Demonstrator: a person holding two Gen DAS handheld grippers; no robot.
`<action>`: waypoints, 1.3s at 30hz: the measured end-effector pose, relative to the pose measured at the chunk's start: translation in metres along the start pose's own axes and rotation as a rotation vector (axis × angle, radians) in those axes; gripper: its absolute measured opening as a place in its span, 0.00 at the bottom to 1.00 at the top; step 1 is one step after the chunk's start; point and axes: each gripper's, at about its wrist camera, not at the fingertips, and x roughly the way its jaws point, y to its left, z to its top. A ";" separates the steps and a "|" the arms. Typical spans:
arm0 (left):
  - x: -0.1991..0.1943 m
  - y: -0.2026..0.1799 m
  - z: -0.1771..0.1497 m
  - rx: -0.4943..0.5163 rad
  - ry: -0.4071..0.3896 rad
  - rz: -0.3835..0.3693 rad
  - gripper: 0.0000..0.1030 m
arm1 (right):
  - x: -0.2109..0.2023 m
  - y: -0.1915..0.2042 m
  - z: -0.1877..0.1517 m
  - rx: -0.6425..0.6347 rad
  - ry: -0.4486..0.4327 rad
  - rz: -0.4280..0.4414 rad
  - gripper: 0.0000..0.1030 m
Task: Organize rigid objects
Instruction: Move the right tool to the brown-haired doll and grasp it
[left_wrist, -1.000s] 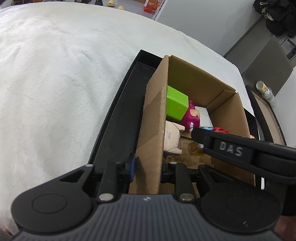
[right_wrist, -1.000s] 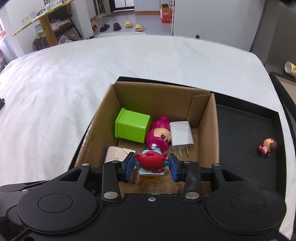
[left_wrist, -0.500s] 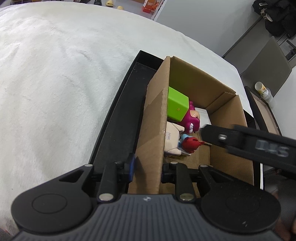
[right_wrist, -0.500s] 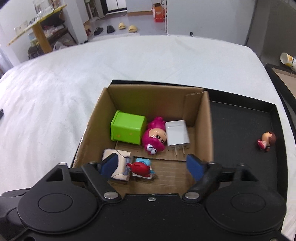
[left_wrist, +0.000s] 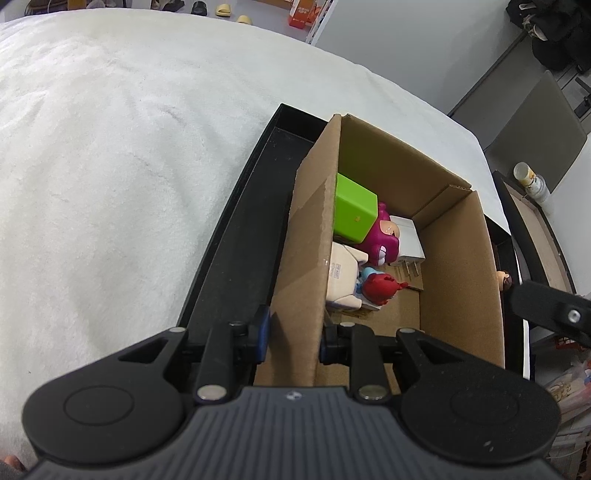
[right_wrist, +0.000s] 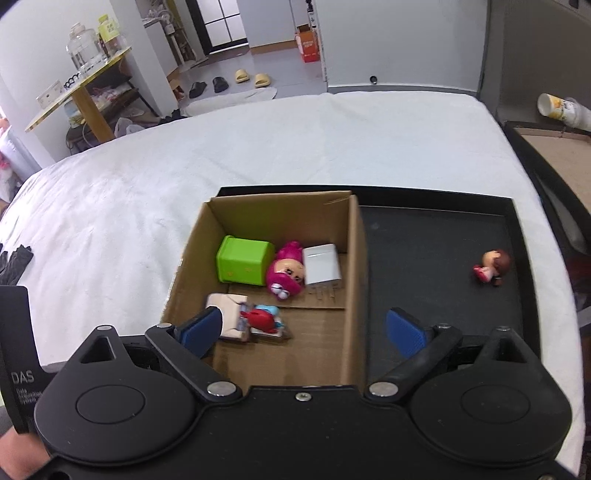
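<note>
A cardboard box (right_wrist: 354, 280) stands in a black tray (right_wrist: 436, 236). It holds a green cube (right_wrist: 243, 260), a pink figure (right_wrist: 286, 273), a white charger (right_wrist: 322, 264), a beige block (right_wrist: 229, 314) and a red-and-blue toy (right_wrist: 262, 319). My left gripper (left_wrist: 293, 338) is shut on the box's left wall (left_wrist: 306, 236). My right gripper (right_wrist: 301, 330) is open and empty above the box's near right side. A small brown-haired doll (right_wrist: 493, 266) lies in the tray right of the box.
The tray sits on a white blanket (right_wrist: 147, 184). A second tray with a cardboard sheet (right_wrist: 554, 147) and a paper cup (right_wrist: 561, 107) lies at the far right. A yellow side table (right_wrist: 74, 99) stands beyond the bed.
My right gripper has opened and let go of the red-and-blue toy, which now lies in the box. It has then risen and shifted right. My left gripper still holds the box wall.
</note>
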 end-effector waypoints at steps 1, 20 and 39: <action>-0.001 0.000 0.000 0.000 -0.002 0.001 0.23 | -0.002 -0.004 -0.001 0.005 -0.003 -0.002 0.94; -0.006 -0.009 -0.005 0.029 -0.031 0.047 0.21 | -0.047 -0.066 -0.013 0.074 -0.086 -0.031 0.93; -0.004 -0.019 -0.008 0.040 -0.031 0.115 0.21 | -0.043 -0.136 -0.044 0.247 -0.166 -0.086 0.94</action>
